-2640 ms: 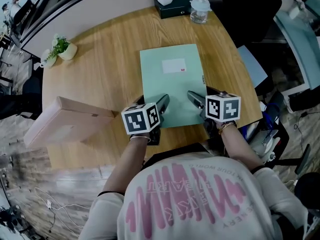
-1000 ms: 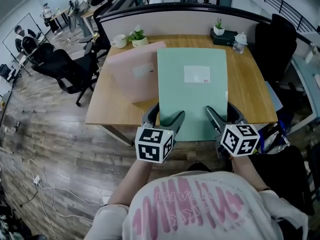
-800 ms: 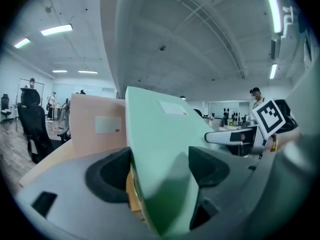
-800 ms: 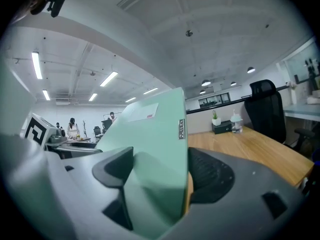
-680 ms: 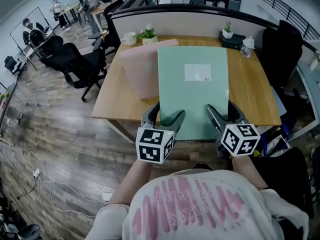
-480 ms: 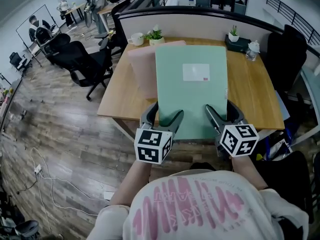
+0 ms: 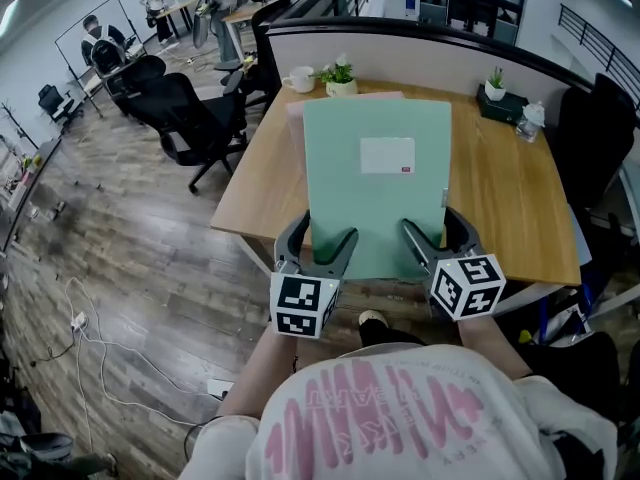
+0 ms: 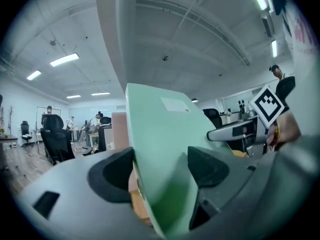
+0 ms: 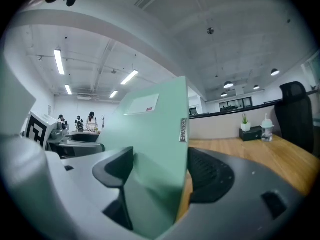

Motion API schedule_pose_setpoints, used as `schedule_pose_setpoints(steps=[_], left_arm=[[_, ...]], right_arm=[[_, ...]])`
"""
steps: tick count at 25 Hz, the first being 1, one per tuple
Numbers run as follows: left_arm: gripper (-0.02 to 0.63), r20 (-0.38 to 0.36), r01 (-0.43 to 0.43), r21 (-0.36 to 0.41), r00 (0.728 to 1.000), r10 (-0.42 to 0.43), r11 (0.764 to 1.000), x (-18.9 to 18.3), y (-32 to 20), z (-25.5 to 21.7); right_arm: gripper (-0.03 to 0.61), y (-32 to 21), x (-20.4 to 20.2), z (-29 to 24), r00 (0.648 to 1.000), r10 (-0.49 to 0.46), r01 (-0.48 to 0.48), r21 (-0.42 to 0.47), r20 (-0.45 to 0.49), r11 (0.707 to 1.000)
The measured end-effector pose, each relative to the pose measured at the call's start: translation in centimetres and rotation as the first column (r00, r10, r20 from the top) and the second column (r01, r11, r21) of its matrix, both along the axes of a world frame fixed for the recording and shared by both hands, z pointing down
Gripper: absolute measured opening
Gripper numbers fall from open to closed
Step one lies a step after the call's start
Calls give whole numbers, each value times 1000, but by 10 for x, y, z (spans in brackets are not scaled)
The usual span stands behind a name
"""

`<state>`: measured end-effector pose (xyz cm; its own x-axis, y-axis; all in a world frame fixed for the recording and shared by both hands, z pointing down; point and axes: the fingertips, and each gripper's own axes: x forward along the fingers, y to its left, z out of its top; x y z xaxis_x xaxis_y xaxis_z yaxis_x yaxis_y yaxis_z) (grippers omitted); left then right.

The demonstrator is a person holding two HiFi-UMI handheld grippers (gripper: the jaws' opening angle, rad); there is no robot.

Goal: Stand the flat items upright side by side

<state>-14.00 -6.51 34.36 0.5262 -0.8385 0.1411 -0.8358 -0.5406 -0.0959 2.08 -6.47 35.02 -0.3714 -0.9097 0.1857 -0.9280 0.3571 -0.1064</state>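
A pale green folder (image 7: 375, 193) with a white label hangs above the wooden table (image 7: 505, 193), tilted up toward me. My left gripper (image 7: 318, 253) is shut on its near left edge, and my right gripper (image 7: 438, 245) is shut on its near right edge. In the left gripper view the folder (image 8: 160, 134) fills the gap between the dark pads (image 8: 114, 173). The right gripper view shows the same folder (image 9: 150, 129), with a metal tag on its spine, between the pads (image 9: 210, 176). A pink folder (image 7: 296, 118) is mostly hidden behind the green one.
At the table's far edge stand a white cup (image 7: 298, 78), a small potted plant (image 7: 341, 76), a black box with a plant (image 7: 495, 98) and a glass jar (image 7: 530, 120). Office chairs (image 7: 195, 118) stand left of the table and a black chair (image 7: 600, 138) on the right. A partition runs behind.
The green folder, flat on the table at first, is now lifted in both grippers. Over the last second it has covered more of the pink folder as the view swung.
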Motion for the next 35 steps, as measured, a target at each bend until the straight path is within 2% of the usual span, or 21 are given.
schedule_pose_setpoints(steps=[3, 5, 8, 19, 24, 29, 35], left_arm=[[321, 1, 31, 24, 1000, -31, 999, -9, -11, 7], [294, -41, 49, 25, 998, -48, 998, -16, -21, 11], [293, -80, 64, 28, 995, -61, 998, -26, -37, 19], [285, -15, 67, 42, 998, -66, 997, -28, -80, 59], [281, 24, 49, 67, 998, -50, 997, -30, -89, 64], [279, 24, 51, 87, 998, -54, 995, -31, -96, 67], [279, 41, 56, 88, 997, -59, 995, -31, -106, 75]], right_arm=[[342, -15, -8, 8, 999, -16, 16, 5, -43, 1000], [339, -25, -14, 15, 998, -29, 29, 1, -54, 1000], [330, -42, -21, 24, 997, -50, 50, 2, -63, 999], [327, -87, -25, 53, 983, -74, 77, 13, -166, 997], [328, -96, -26, 54, 977, -71, 83, 54, -199, 995], [330, -100, -28, 66, 962, -73, 96, 77, -264, 992], [325, -107, -27, 80, 954, -67, 91, 67, -292, 994]])
